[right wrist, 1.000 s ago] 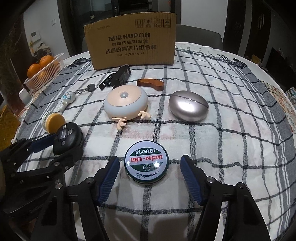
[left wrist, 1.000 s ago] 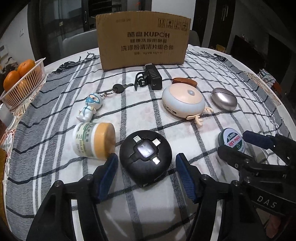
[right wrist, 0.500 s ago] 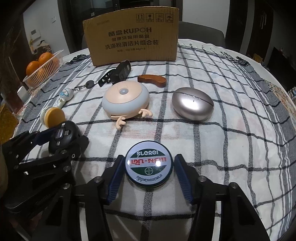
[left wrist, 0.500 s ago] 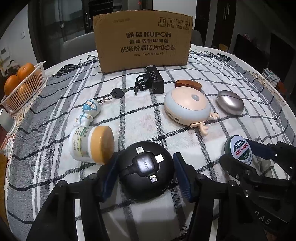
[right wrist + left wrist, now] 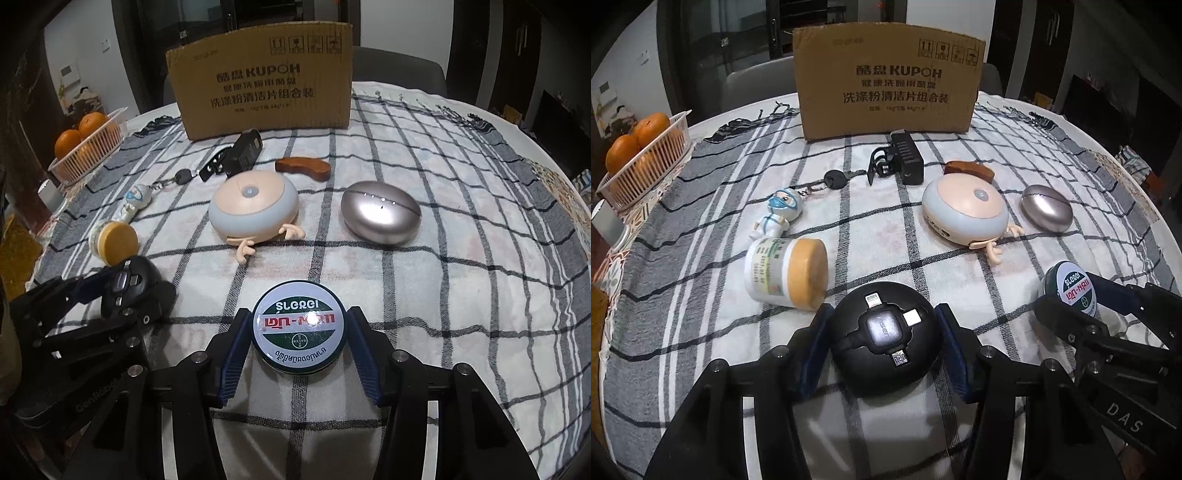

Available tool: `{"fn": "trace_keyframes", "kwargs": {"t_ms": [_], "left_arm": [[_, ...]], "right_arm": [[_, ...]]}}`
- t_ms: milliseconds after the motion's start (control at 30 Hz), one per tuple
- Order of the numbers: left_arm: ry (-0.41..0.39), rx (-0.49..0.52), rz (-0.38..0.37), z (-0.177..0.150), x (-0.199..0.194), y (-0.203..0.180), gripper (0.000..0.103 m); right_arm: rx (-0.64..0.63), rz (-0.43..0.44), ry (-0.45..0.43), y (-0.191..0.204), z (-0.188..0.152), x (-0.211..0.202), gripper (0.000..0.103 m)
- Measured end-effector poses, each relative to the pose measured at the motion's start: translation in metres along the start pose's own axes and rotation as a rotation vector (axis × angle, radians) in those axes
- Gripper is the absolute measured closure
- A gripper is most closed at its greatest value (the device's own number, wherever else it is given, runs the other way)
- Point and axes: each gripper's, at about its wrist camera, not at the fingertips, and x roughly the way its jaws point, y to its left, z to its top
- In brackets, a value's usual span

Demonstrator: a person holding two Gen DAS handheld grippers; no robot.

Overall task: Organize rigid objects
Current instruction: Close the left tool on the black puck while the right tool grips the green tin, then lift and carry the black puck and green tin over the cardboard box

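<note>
Since a second ago both claws have closed in. Left gripper point(image 5: 882, 345) now clamped on the black cable hub point(image 5: 884, 341), dead centre between its pads. Right gripper point(image 5: 298, 332) clamped on the balm tin point(image 5: 298, 328) likewise. Both pitched steeply down; cardboard box point(image 5: 262, 88) lies straight ahead, well beyond.

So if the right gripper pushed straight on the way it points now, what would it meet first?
The green balm tin between its pads; the right gripper already grips it, so the checked cloth under it comes next.
</note>
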Motion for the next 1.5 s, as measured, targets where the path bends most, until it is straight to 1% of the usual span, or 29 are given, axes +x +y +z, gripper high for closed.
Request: {"fn": "trace_keyframes", "kwargs": {"t_ms": [333,533,767,900,1033,1200,1367,1500], "left_arm": [[-0.066,-0.026,0.008,0.001,-0.034,0.004,0.048],[-0.114,-0.031,0.025,0.007,-0.056,0.005,0.048],[-0.179,-0.038,0.022,0.018,-0.079,0.011,0.048],[-0.214,-0.044,0.015,0.030,-0.091,0.016,0.048],[-0.259,-0.047,0.034,0.044,-0.102,0.020,0.048],[-0.306,-0.050,0.052,0.070,-0.114,0.027,0.048],[-0.340,-0.051,0.051,0.095,-0.119,0.032,0.048],[-0.347,-0.051,0.049,0.117,-0.116,0.035,0.048]], "right_arm": [[0.003,0.002,-0.060,0.002,0.001,-0.026,0.050],[0.010,0.004,-0.114,0.004,0.006,-0.048,0.050],[0.013,0.007,-0.188,0.009,0.017,-0.074,0.050],[0.013,0.003,-0.234,0.012,0.026,-0.087,0.050],[0.012,0.006,-0.273,0.016,0.037,-0.097,0.050],[0.033,0.016,-0.320,0.018,0.058,-0.106,0.050],[0.068,0.032,-0.357,0.017,0.083,-0.110,0.050],[0.092,0.041,-0.371,0.014,0.103,-0.109,0.050]]}}
